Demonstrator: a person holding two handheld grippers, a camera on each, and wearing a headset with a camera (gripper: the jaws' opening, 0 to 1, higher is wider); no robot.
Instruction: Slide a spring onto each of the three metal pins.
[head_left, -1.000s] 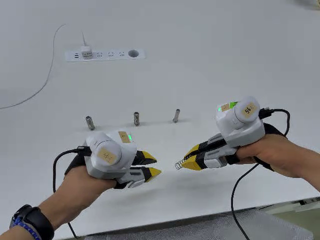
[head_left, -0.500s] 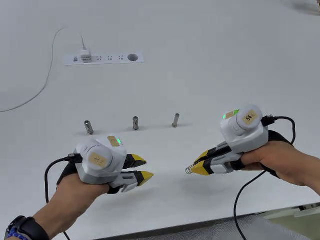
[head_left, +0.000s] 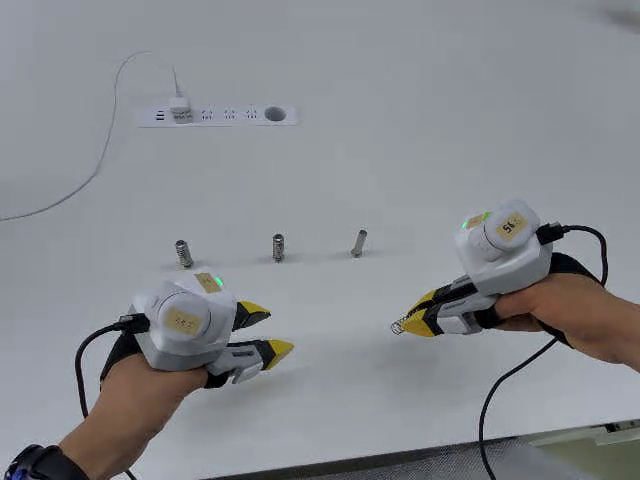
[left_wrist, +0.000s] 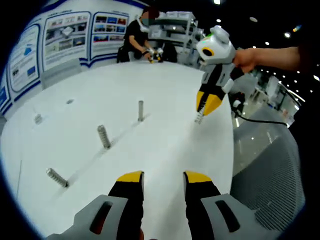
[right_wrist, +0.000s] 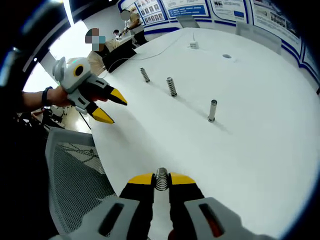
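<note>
Three metal pins stand in a row on the white table. The left pin (head_left: 184, 253) and the middle pin (head_left: 279, 247) each carry a spring. The right pin (head_left: 358, 243) is bare. My right gripper (head_left: 405, 327) is shut on a small spring (right_wrist: 160, 178), which sticks out of its yellow tips (right_wrist: 142, 179), to the right of and nearer than the bare pin (right_wrist: 212, 110). My left gripper (head_left: 263, 331) hovers open and empty at the near left, in front of the left pin (left_wrist: 56, 177).
A white power strip (head_left: 216, 116) with a plugged-in cable lies at the back left of the table. A cable (head_left: 495, 400) trails from the right gripper over the table's front edge. A grey mesh surface (right_wrist: 72, 185) sits below that edge.
Both grippers have drawn apart and back toward the front: the left one went left, the right one went right with the spring still in it.
</note>
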